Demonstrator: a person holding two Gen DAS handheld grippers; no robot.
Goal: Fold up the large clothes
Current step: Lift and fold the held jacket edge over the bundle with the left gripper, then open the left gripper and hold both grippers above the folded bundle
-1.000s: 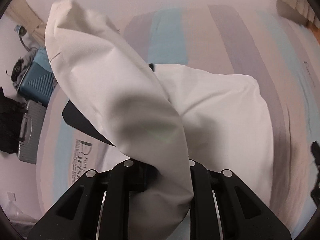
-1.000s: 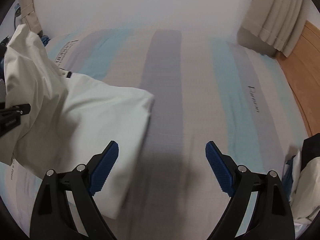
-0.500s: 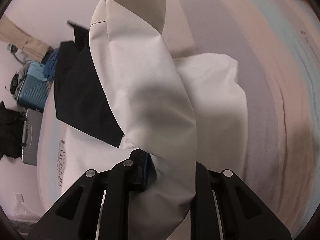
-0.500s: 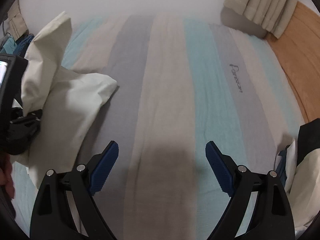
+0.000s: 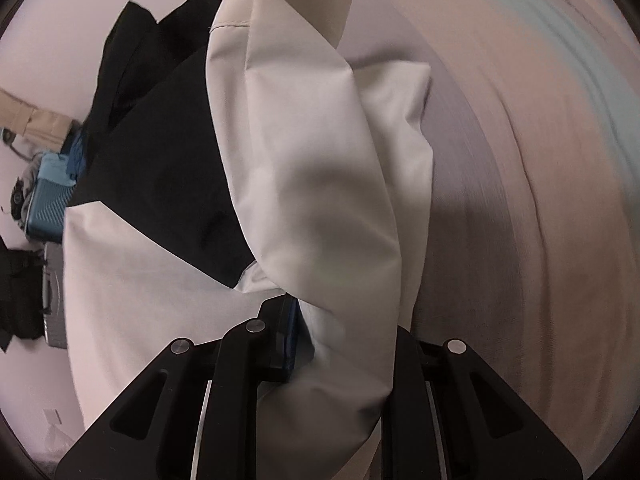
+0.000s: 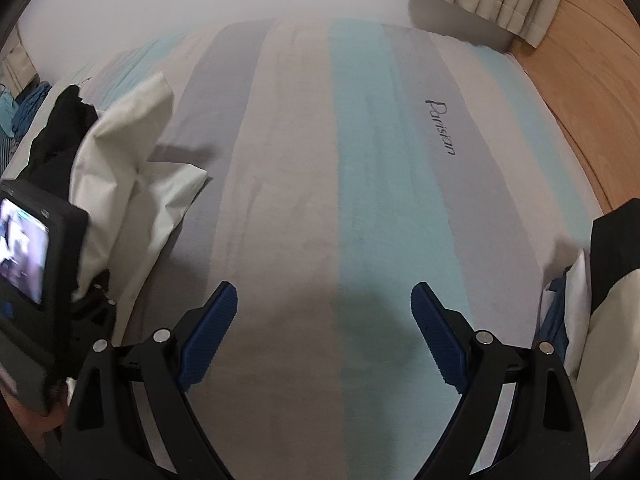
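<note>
Carrying a bunched fold of the large cream and black fabric garment (image 5: 320, 208) in the left gripper (image 5: 340, 352), jaws pinched narrow on the cloth so that it drapes forward over the fingers and hides most of them. Best done by lowering the held fold slowly toward the body of the garment, which lies on the left side of the pastel striped bed sheet (image 6: 360, 184), and letting go only once the cream layer lies flat over the black panel (image 5: 160, 160) without a twist. Worth watching the crease near the top of the lifted cloth: likely to stay as a ridge unless smoothed.

Hovering over bare sheet, the right gripper (image 6: 324, 340) with its blue ribbed pads (image 6: 208, 340) spread wide and nothing between them; free to pin or flatten the near edge of the garment, just to its left.

Plenty of open sheet across the middle and far side for spreading. Tighter on the left, where a blue suitcase (image 5: 46, 196) and dark bags stand beside the bed edge; on the right, a second heap of clothes (image 6: 592, 304) near the bed corner, the wooden floor (image 6: 580, 60) beyond.
</note>
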